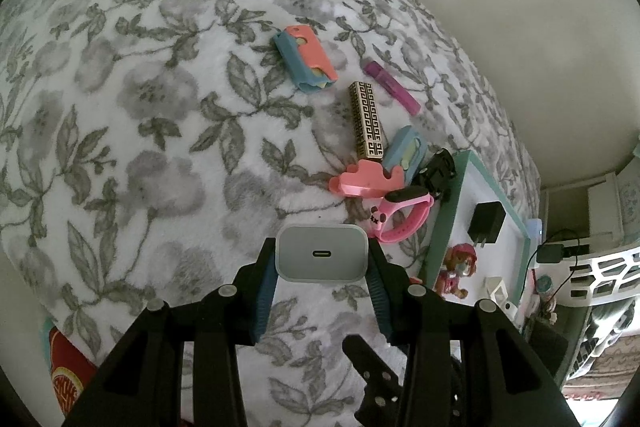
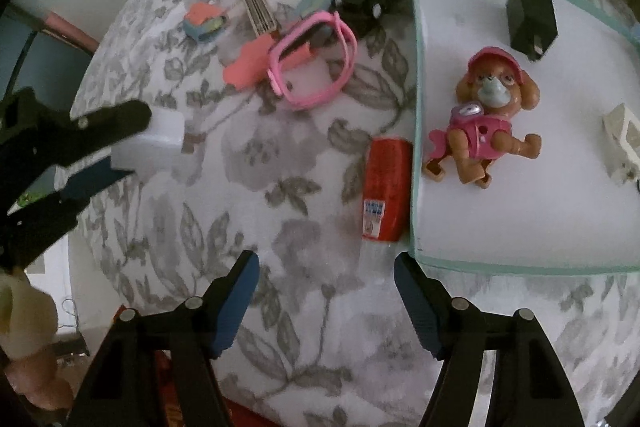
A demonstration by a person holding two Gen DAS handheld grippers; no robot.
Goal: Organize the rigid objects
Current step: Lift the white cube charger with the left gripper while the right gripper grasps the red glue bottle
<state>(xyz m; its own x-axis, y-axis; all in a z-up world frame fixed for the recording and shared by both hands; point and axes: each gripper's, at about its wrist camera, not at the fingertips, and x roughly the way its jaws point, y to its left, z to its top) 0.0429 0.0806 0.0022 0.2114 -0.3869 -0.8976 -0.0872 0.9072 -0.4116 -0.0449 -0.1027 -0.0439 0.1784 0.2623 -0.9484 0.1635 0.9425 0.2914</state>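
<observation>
My left gripper point(image 1: 322, 259) is shut on a white USB charger block point(image 1: 322, 253) and holds it above the floral blanket; it also shows at the left of the right wrist view point(image 2: 160, 133). My right gripper point(image 2: 326, 267) is open and empty above the blanket, just left of the mint-rimmed white tray point(image 2: 416, 131). In the tray lie a black charger point(image 2: 530, 15), a pink toy dog point(image 2: 484, 115) and a white piece point(image 2: 622, 139). A red tube point(image 2: 386, 187) lies beside the tray's left rim.
On the blanket lie a pink watch band point(image 1: 404, 217), pink cloud-shaped piece point(image 1: 366, 181), patterned gold-black box point(image 1: 366, 121), purple stick point(image 1: 392, 87), two blue-and-pink cases point(image 1: 306, 59), and a black toy car point(image 1: 436, 169). A white basket point(image 1: 600, 275) stands beyond the bed.
</observation>
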